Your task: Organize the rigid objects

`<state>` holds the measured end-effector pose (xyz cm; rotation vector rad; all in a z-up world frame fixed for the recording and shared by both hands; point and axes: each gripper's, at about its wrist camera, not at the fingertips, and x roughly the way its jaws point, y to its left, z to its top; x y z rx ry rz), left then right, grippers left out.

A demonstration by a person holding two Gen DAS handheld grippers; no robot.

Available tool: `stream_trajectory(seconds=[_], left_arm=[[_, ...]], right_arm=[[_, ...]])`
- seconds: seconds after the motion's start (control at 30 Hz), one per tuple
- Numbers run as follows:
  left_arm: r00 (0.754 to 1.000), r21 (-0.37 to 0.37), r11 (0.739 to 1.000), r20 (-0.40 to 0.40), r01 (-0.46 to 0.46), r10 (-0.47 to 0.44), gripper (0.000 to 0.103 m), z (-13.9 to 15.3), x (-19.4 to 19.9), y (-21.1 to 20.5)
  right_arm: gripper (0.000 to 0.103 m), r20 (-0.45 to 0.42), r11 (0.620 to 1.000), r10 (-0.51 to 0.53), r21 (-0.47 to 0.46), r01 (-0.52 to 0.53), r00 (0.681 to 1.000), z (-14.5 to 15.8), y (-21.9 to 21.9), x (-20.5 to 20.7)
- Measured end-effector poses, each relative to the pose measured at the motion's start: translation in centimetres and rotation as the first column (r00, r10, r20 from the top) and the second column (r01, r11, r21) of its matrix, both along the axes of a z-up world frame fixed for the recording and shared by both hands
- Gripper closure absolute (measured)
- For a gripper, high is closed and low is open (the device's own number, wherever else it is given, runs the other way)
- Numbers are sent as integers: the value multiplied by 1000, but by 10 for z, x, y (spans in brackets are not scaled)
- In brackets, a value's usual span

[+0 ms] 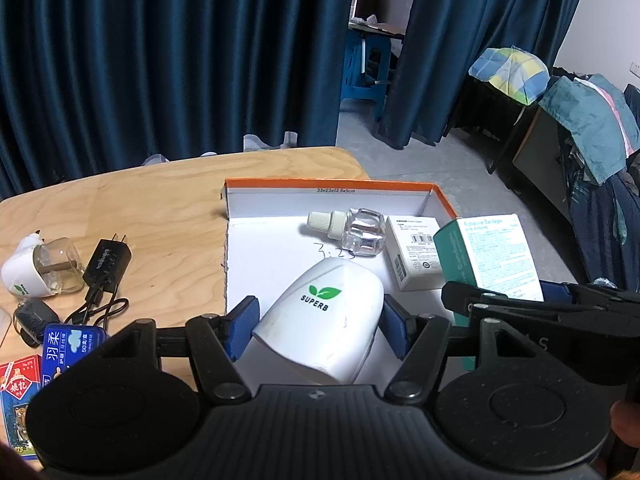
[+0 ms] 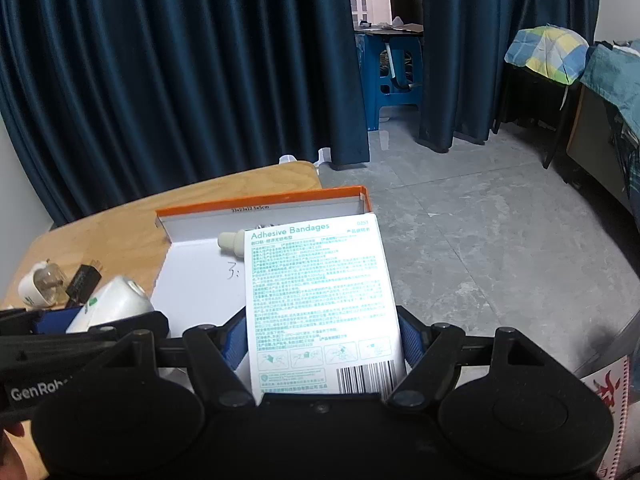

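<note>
My left gripper (image 1: 318,328) is shut on a white plug-in device marked SUPERB (image 1: 328,320), its blue pads against both sides, over the near end of a white box tray with an orange rim (image 1: 328,184). In the tray lie a clear bottle with a cream cap (image 1: 348,228) and a small white carton (image 1: 416,256). My right gripper (image 2: 324,340) is shut on a teal-and-white Adhesive Bandages box (image 2: 320,292), held upright above the tray's right side (image 2: 260,200). That box (image 1: 496,252) also shows at the right of the left wrist view.
On the wooden table (image 1: 160,208) left of the tray lie another white plug-in device with a glass bottle (image 1: 36,268), a black charger with cable (image 1: 106,268), a blue tin (image 1: 72,346) and a red card pack (image 1: 16,392). The tray overhangs the table's right edge above grey floor (image 2: 480,220).
</note>
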<state>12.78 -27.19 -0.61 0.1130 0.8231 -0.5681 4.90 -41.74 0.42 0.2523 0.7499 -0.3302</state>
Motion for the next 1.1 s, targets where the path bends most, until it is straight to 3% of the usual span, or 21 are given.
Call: stream_trajectory(seconds=[1.1], left_arm=[[1000,11,1000,-11,-7,7,37,-7,7,3]], right_arm=[[16,-56,1000,25,-14,-26,998,-11,5,8]])
